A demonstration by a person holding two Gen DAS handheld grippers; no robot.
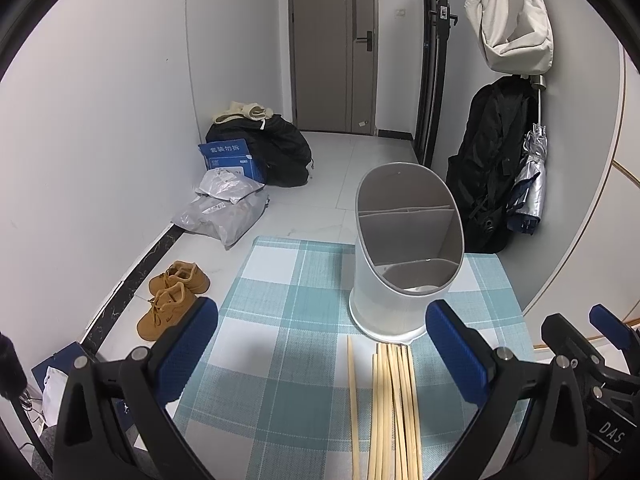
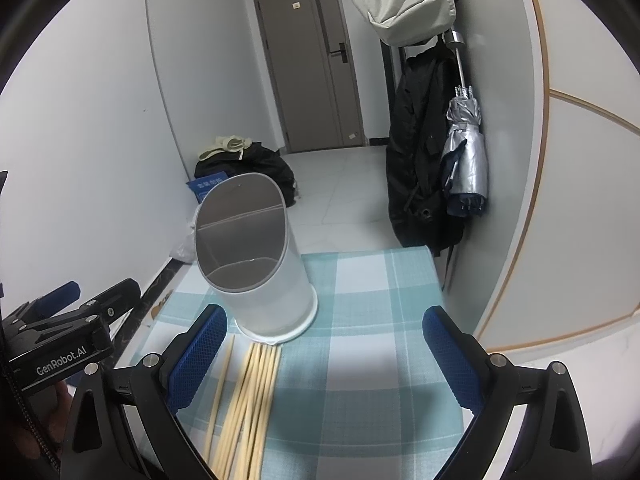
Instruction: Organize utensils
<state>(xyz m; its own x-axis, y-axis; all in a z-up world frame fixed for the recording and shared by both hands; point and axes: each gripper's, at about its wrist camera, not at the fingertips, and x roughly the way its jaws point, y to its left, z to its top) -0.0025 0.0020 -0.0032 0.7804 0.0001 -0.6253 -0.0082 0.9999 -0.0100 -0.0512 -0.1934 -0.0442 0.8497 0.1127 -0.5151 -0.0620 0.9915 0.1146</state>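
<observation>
Several pale wooden chopsticks (image 1: 394, 408) lie side by side on the blue-and-white checked tablecloth (image 1: 280, 280), pointing at a white utensil holder (image 1: 396, 264) with a slanted, divided grey opening. One chopstick (image 1: 352, 396) lies apart to the left. My left gripper (image 1: 322, 340) is open and empty above the near cloth, with the chopsticks between its fingers. In the right wrist view the holder (image 2: 260, 272) stands ahead on the left, and the chopsticks (image 2: 248, 404) lie by the left finger. My right gripper (image 2: 325, 344) is open and empty.
The table is small, with edges close on the left and far sides. On the floor lie tan shoes (image 1: 172, 296), grey parcels (image 1: 224, 208), a blue box (image 1: 232, 160) and a black bag (image 1: 272, 148). A black coat (image 2: 424, 148) and a silver umbrella (image 2: 466, 152) hang on the right wall.
</observation>
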